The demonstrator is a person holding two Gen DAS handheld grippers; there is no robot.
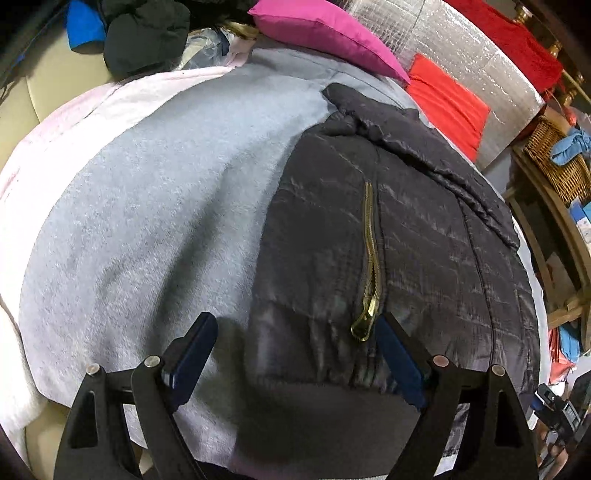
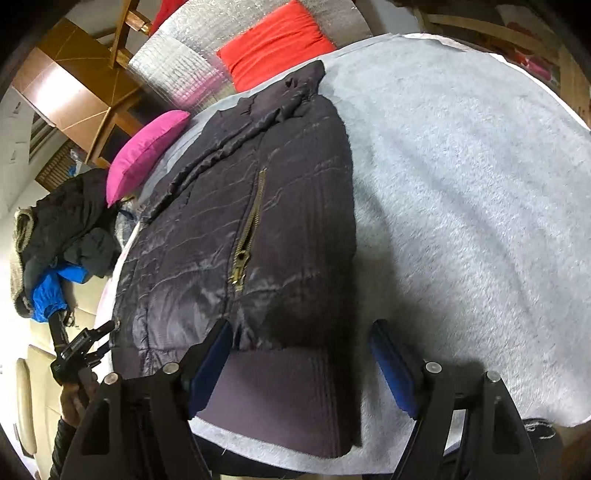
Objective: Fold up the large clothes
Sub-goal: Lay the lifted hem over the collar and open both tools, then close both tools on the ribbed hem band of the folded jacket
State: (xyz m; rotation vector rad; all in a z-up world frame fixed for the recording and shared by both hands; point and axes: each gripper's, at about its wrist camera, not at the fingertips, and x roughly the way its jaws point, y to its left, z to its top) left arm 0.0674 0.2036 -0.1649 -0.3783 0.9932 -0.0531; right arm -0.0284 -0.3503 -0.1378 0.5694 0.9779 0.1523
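Note:
A dark quilted jacket (image 1: 388, 229) with a brass zipper (image 1: 371, 258) lies flat on a pale grey blanket (image 1: 147, 206). My left gripper (image 1: 295, 332) hovers open over the jacket's near left hem corner. One blue pad (image 1: 400, 363) sits beside the zipper pull and the other is over the blanket. In the right wrist view the same jacket (image 2: 236, 206) runs away from me. My right gripper (image 2: 301, 332) is open and straddles the ribbed hem (image 2: 280, 391) at its right corner, with no pad pressing on it. The left gripper (image 2: 79, 350) shows at the lower left, held by a hand.
A magenta cushion (image 1: 325, 33) and a red cushion (image 1: 447, 99) lie at the far end by silver foil padding (image 1: 472, 55). A heap of dark and blue clothes (image 2: 66, 236) sits on a cream sofa to the left. Wooden shelving with a wicker basket (image 1: 554, 162) stands to the right.

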